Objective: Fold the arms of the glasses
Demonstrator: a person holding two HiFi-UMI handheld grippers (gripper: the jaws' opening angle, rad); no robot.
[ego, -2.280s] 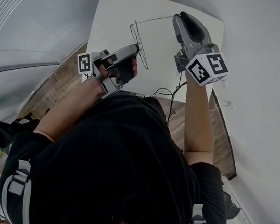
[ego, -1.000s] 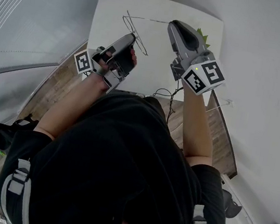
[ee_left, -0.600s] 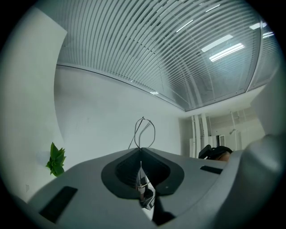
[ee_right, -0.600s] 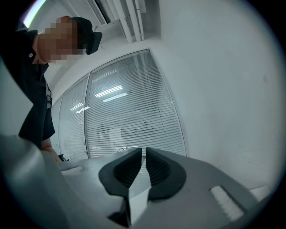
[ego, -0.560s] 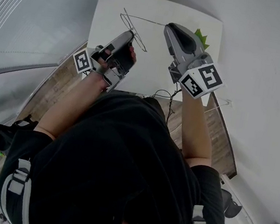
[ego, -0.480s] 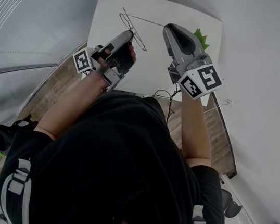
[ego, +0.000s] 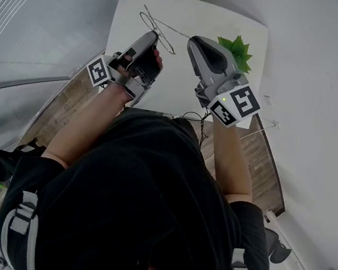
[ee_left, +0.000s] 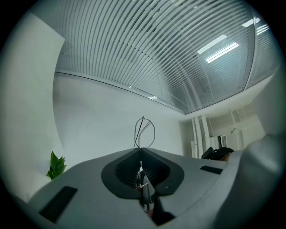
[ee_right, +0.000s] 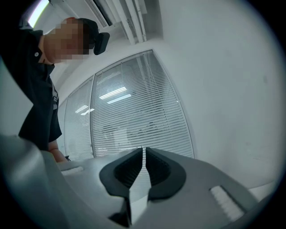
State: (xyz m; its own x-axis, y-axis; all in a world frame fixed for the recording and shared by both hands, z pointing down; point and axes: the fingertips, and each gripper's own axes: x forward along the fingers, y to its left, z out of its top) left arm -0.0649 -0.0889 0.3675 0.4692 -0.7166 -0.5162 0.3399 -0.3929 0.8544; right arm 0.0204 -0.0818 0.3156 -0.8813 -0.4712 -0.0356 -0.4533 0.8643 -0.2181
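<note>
**Head view with both gripper views.** The white table (ego: 177, 85) is the reference.

- **Left gripper** (ego: 153, 33): over the table's left half. Its jaws are clamped on the thin wire glasses (ee_left: 143, 118), and one lens loop stands above the closed jaw tips.
- **Glasses:** held in the air above the table's far-left corner. One thin wire runs toward the tip of the right gripper (ego: 191, 39). Whether it touches that tip cannot be told.
- **Right gripper:** over the table's middle. Its jaws have just been closing and now stand at a bare slit with nothing between them.
- **Open room:** bare table top lies between the two grippers and along the table's near edge, where cables (ego: 195, 112) hang.
- **Obstruction:** a green plant (ego: 237, 48) occupies the table's far-right part, just beside the right gripper.
- **Markings:** the left cube (ego: 99, 70) and the right cube (ego: 236, 105) carry black-and-white square markers.
</note>
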